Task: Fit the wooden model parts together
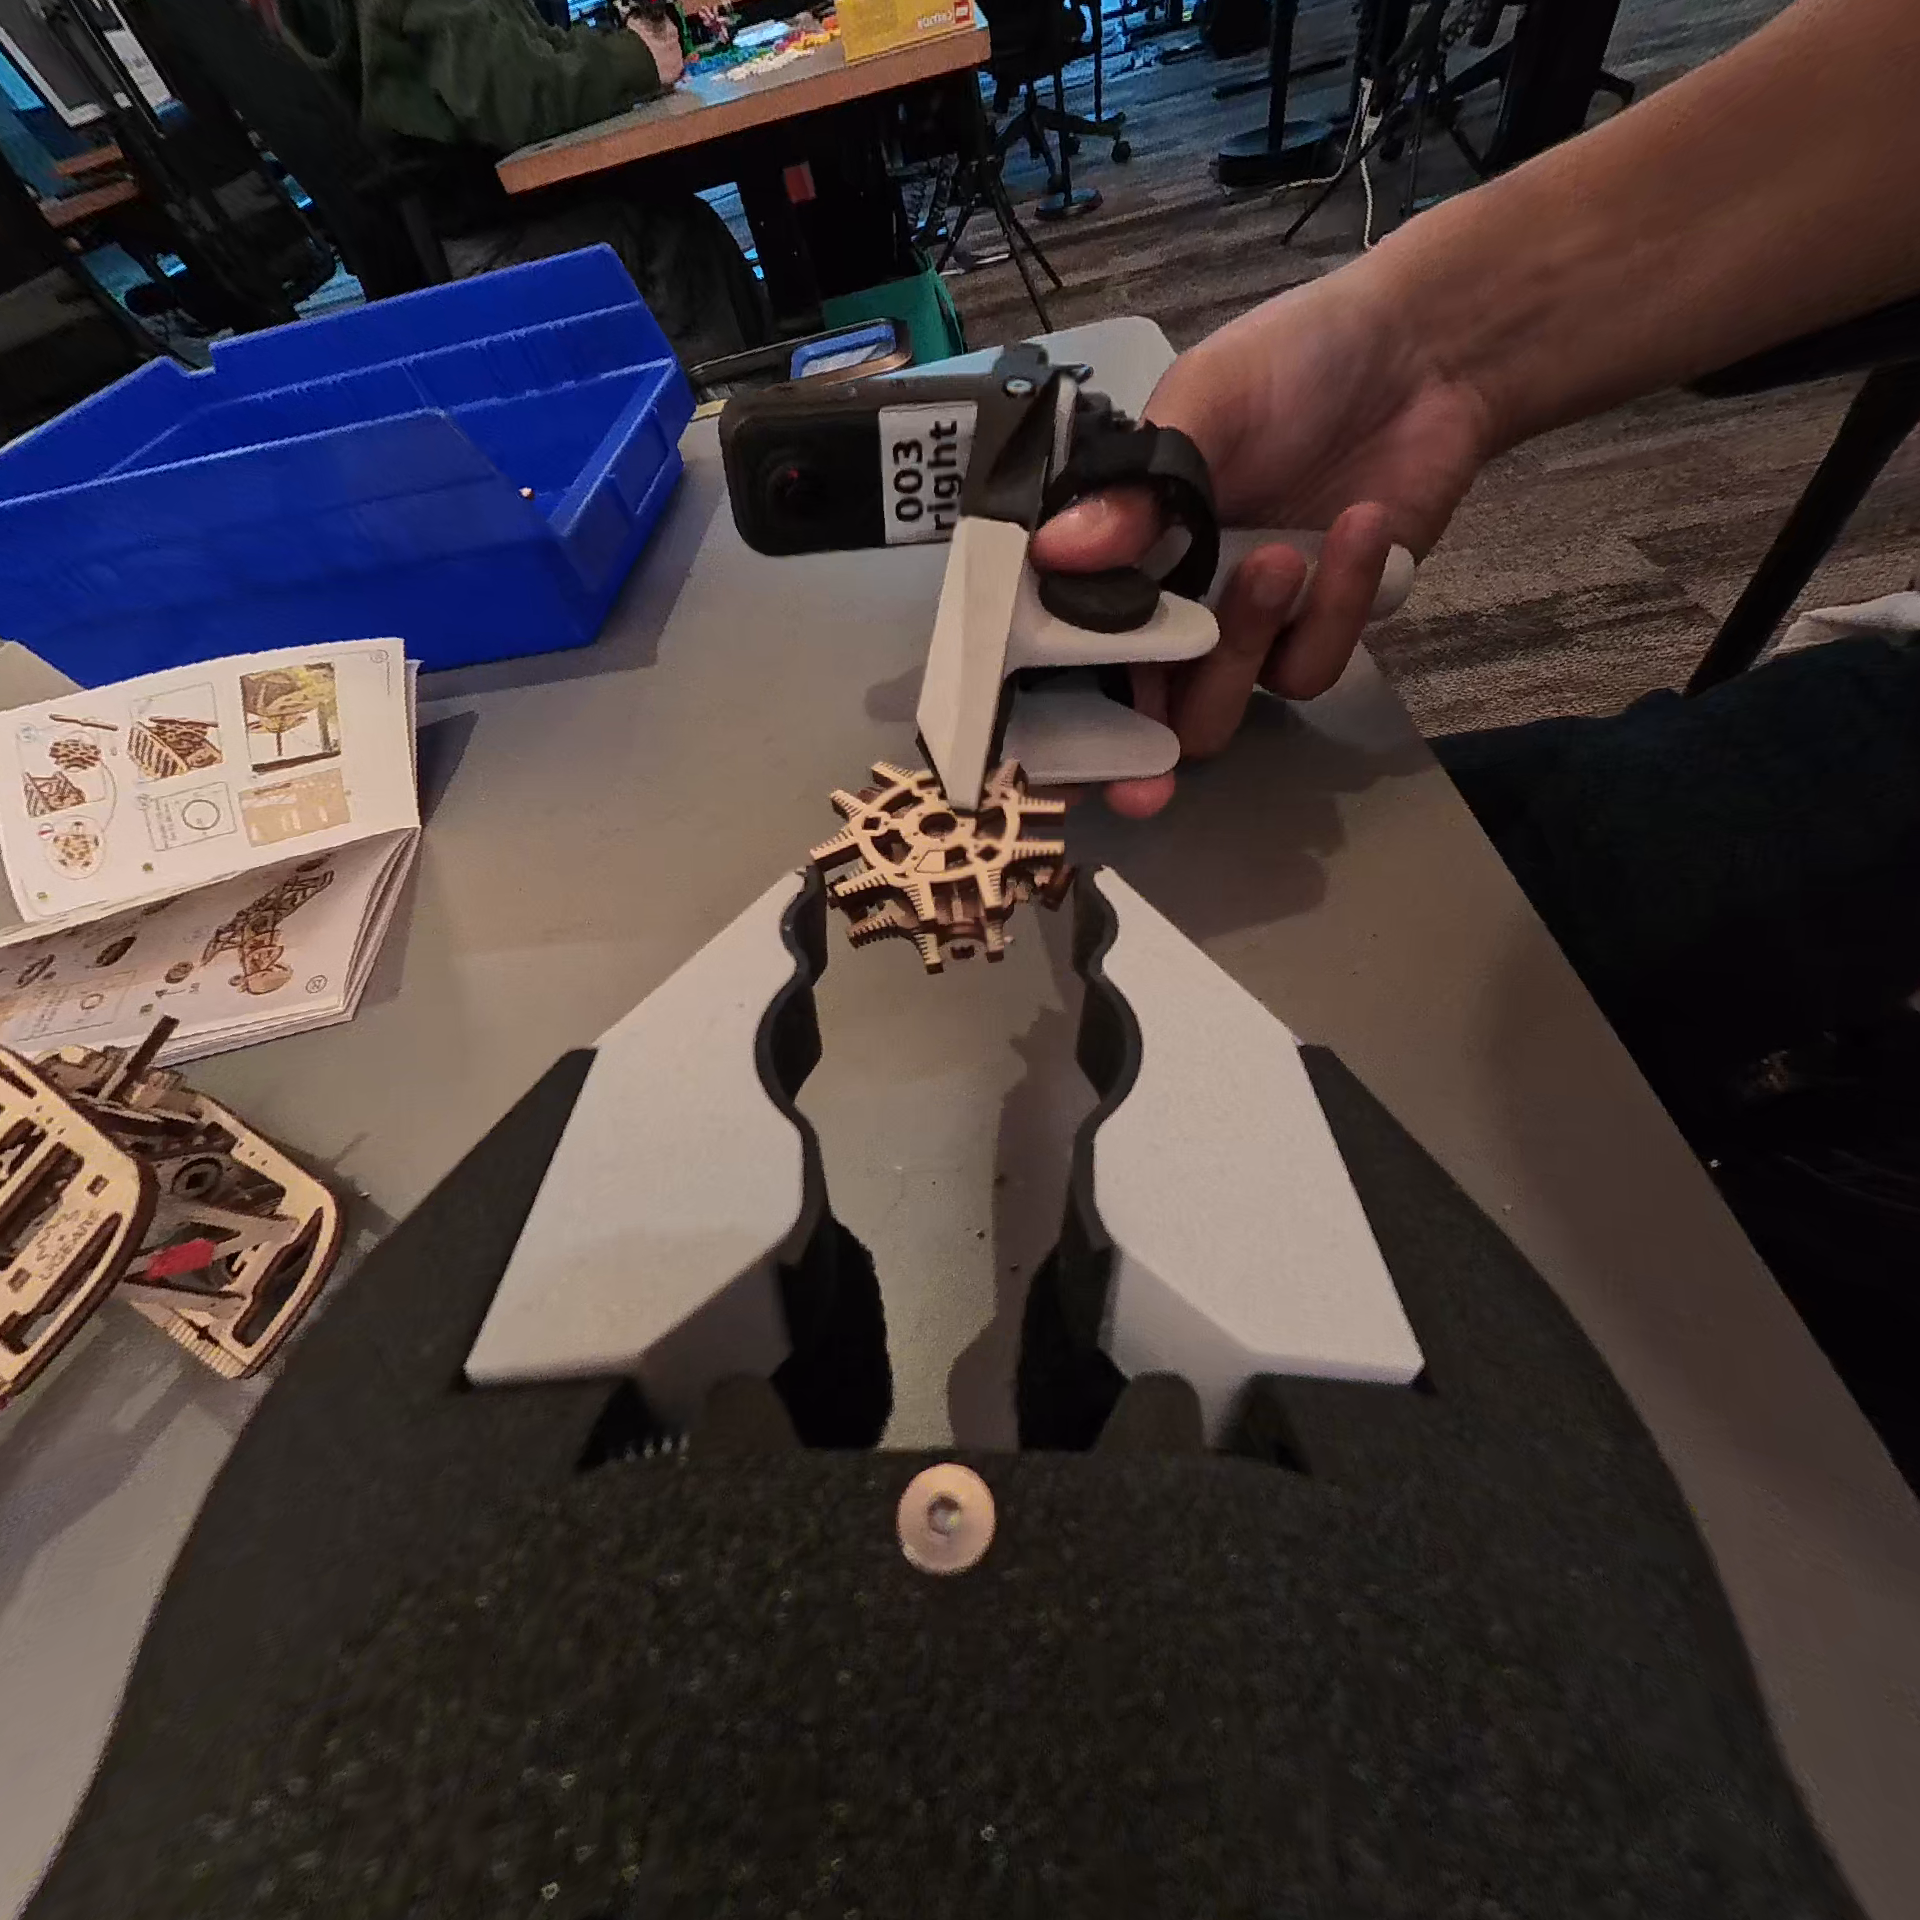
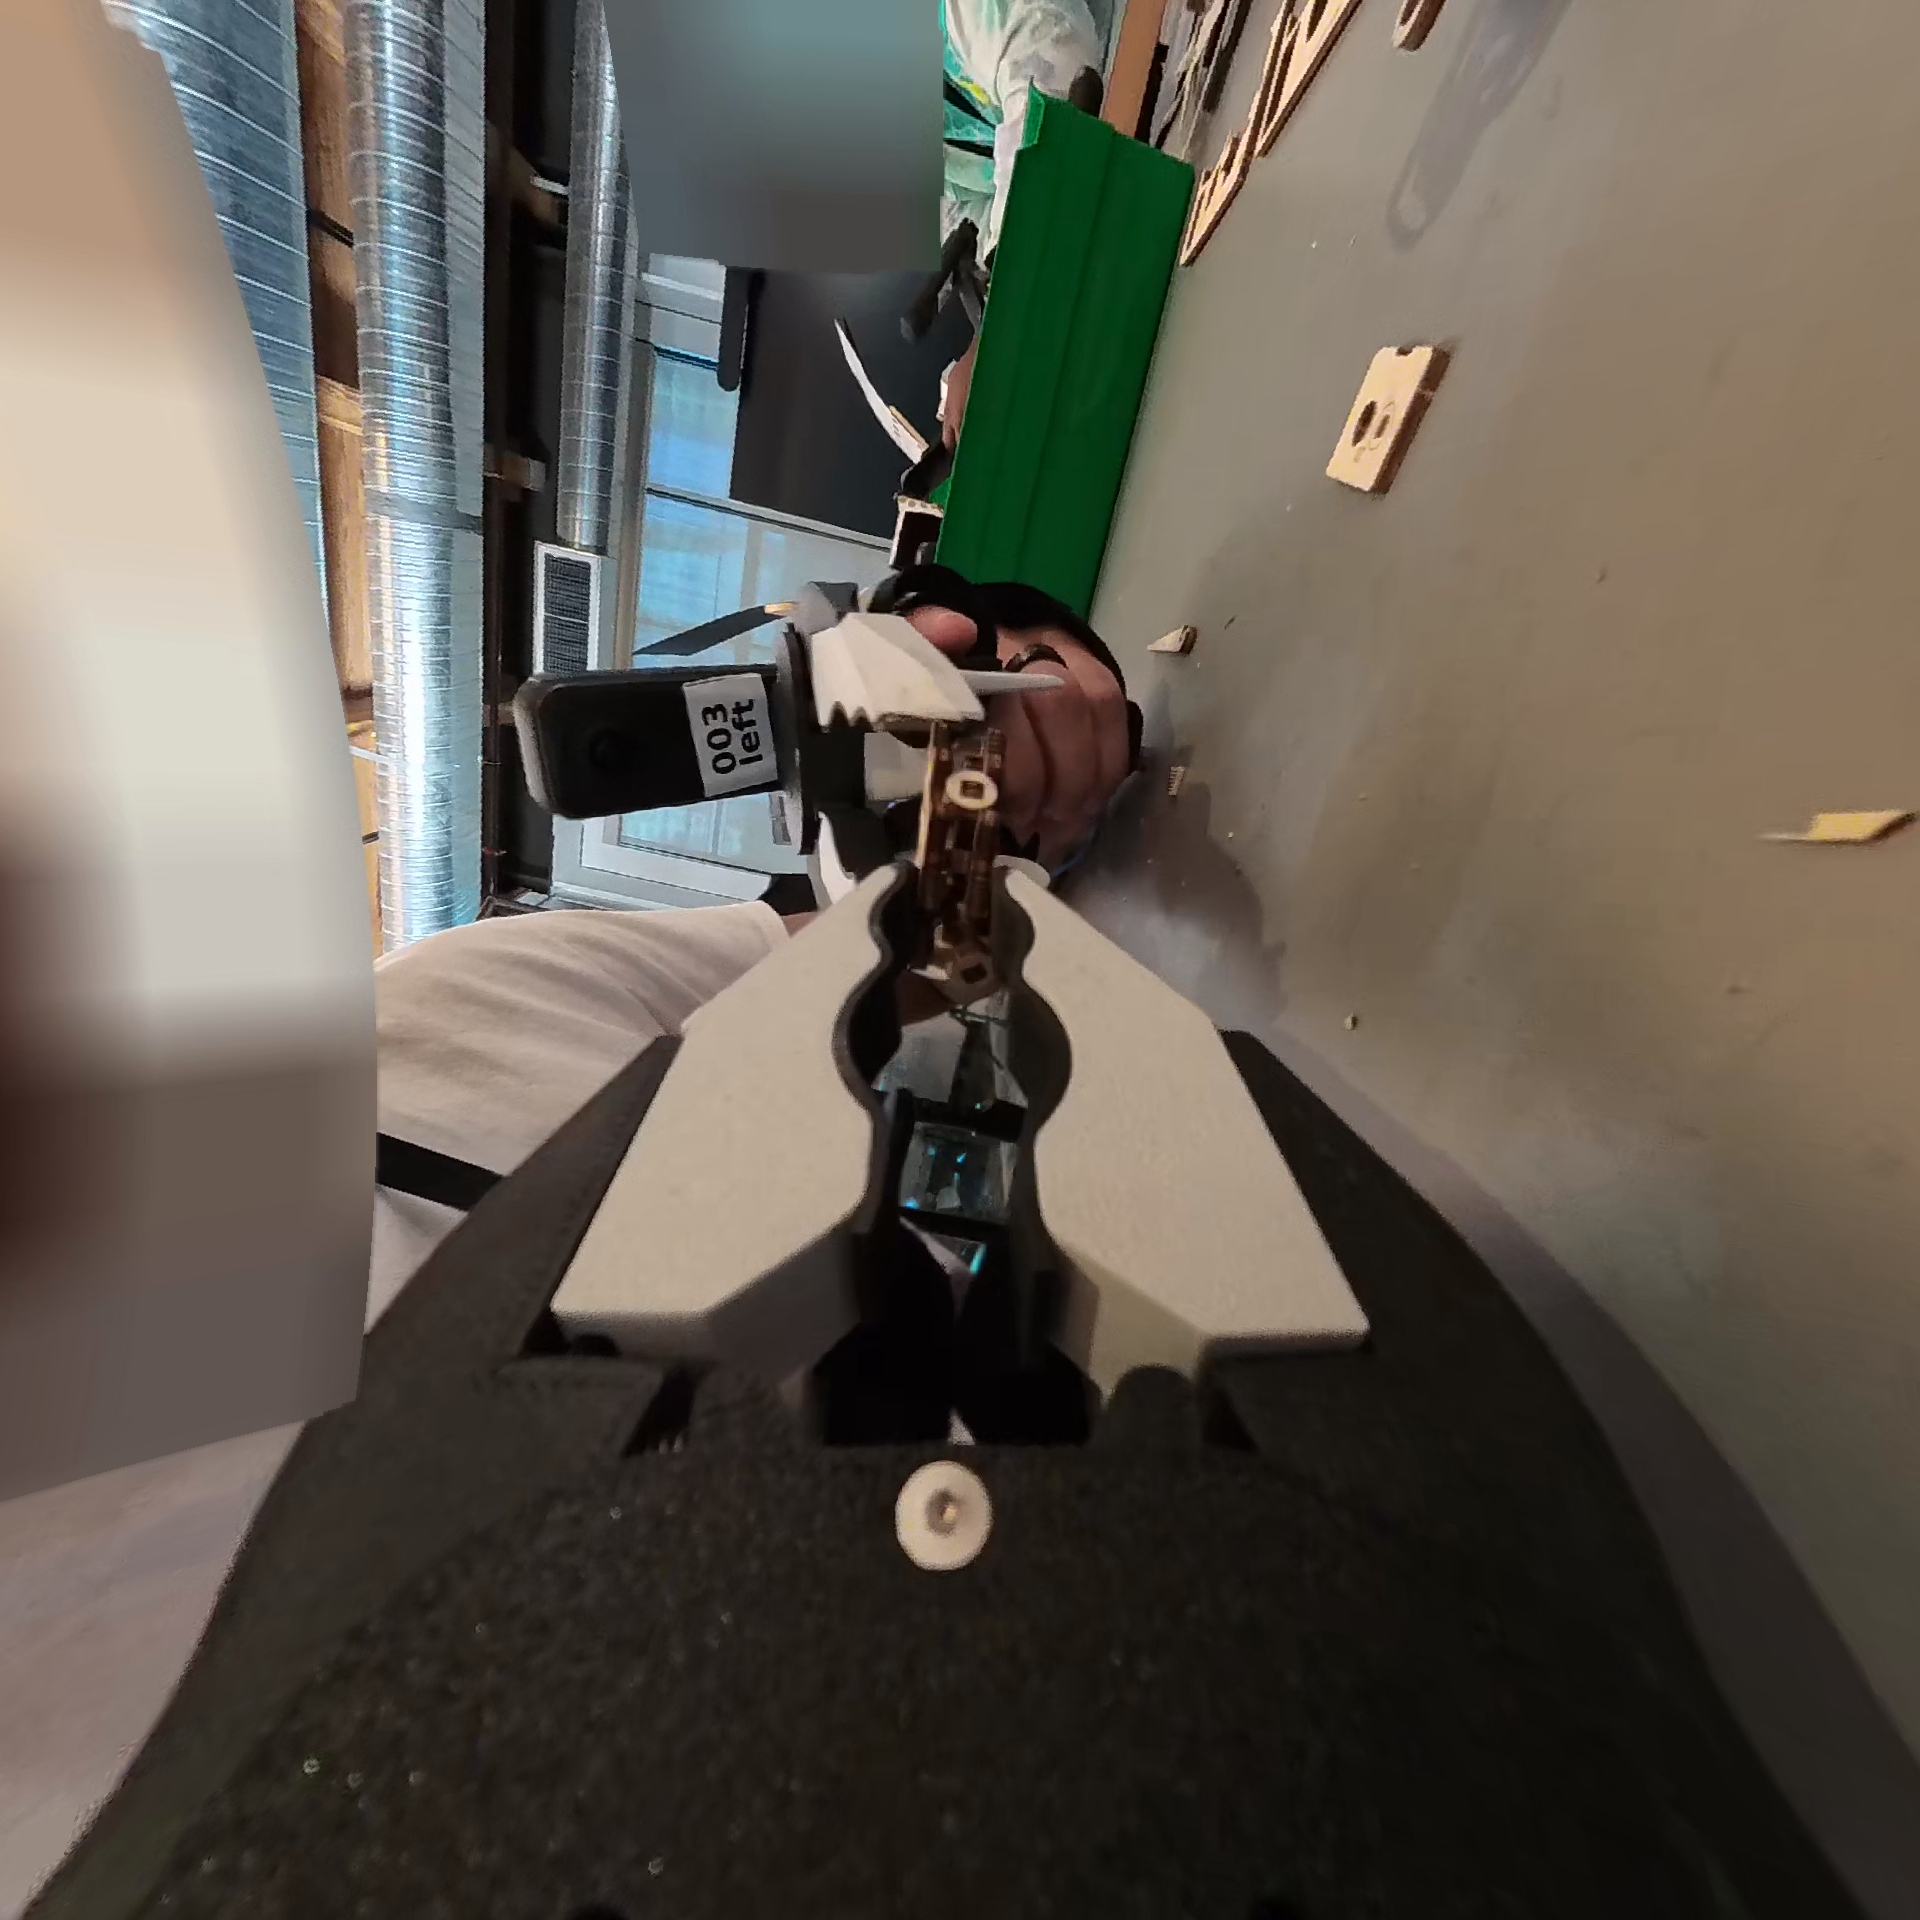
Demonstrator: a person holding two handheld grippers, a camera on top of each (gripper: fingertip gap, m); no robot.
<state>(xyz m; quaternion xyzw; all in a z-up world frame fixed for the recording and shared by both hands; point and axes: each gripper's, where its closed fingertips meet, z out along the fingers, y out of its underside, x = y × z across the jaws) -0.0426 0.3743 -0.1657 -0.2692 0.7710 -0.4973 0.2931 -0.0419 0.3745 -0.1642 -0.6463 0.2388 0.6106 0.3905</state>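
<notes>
The right gripper [image 2: 951,914] pinches the toothed wooden wheel assembly [image 1: 940,862] above the grey table [image 1: 623,790]; the left gripper [image 1: 945,914] brackets it, jaws apart, contact unclear; judging by the built body [image 1: 156,1226] lying unjoined beside the booklet [image 1: 208,821], much remains; blue bin [image 1: 364,468], desks behind
</notes>
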